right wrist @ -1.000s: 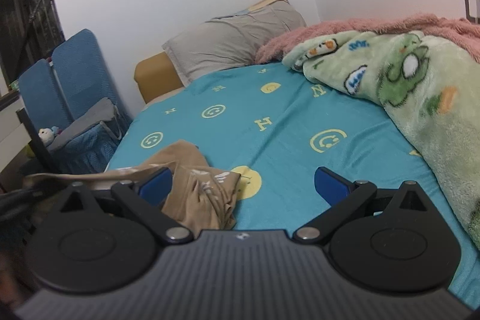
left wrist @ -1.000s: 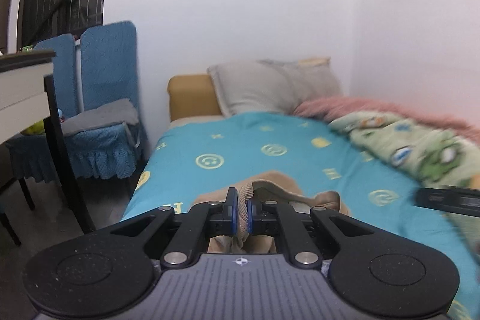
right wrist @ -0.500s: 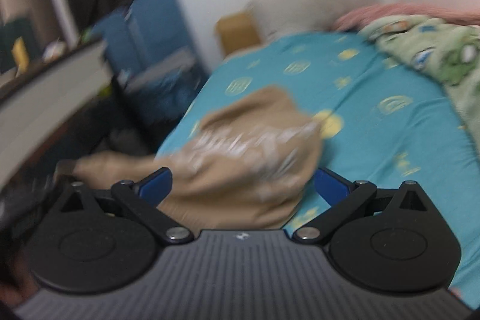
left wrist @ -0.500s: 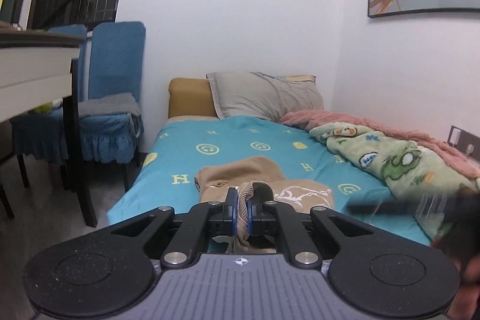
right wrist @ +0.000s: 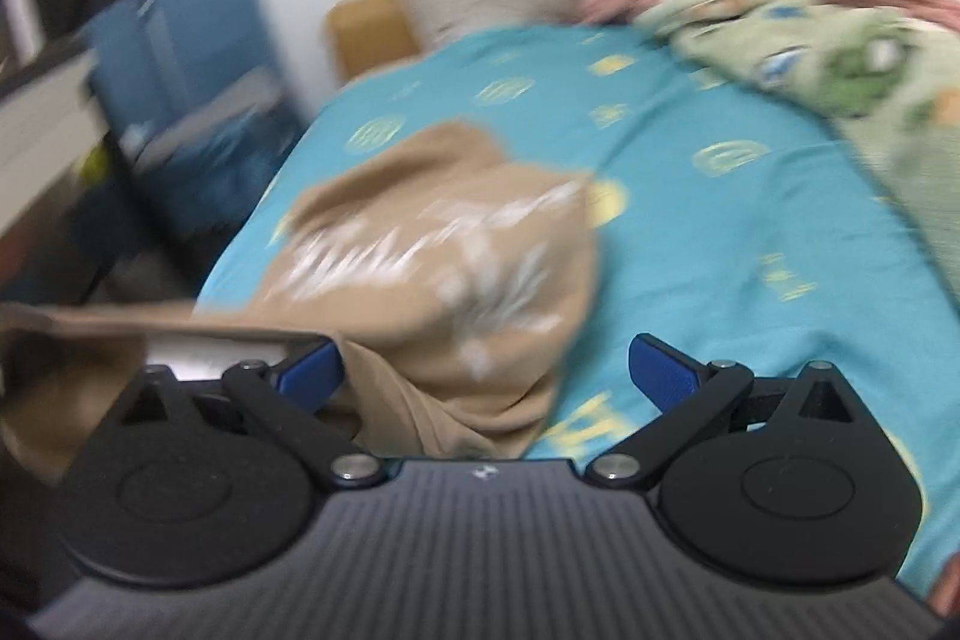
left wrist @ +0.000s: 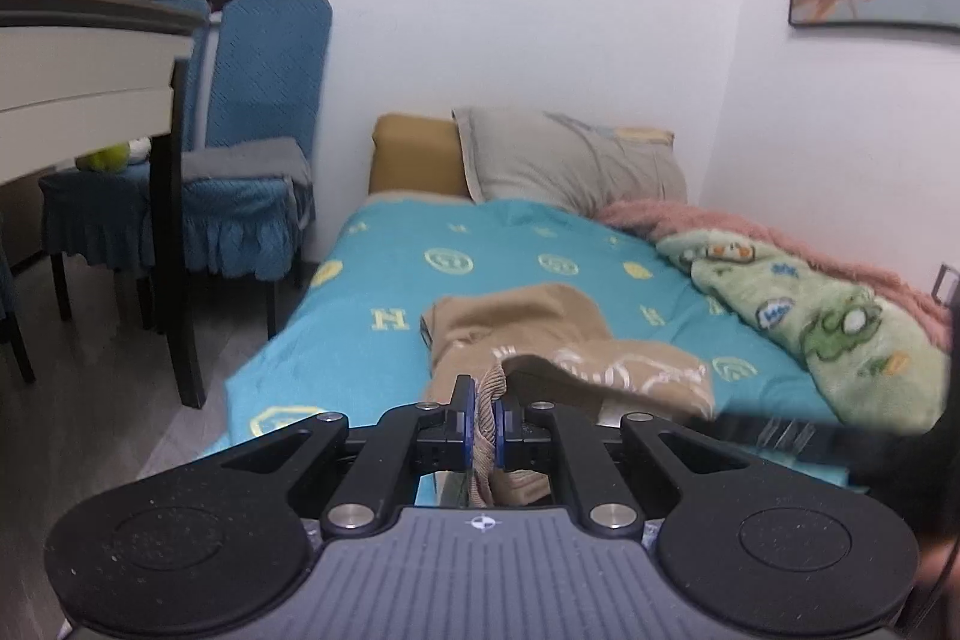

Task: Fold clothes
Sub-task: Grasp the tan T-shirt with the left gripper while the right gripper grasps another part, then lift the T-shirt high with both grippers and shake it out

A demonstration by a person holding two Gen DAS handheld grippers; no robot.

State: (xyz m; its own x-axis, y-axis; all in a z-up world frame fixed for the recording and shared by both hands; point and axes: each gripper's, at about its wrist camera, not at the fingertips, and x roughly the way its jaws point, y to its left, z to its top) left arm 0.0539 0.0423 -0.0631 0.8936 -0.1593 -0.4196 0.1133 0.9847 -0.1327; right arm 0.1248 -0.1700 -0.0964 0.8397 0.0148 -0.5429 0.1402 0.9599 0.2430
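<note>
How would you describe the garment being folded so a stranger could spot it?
Find the bed with the turquoise patterned sheet. Near its foot lies a crumpled tan fabric garment with white print, one ribbed edge pinched in the left claw. It is the only tan cloth there.

A tan garment (left wrist: 558,334) with a white print lies at centre frame on a teal bedsheet (left wrist: 480,256) patterned in yellow emblems; a green cartoon-print blanket (left wrist: 828,328) fills the right, blue chair covers (left wrist: 258,112) the left.

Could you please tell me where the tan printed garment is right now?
The tan printed garment lies on the teal patterned bedsheet near the foot of the bed in both views, its ribbed edge pinched in the left gripper.
</note>
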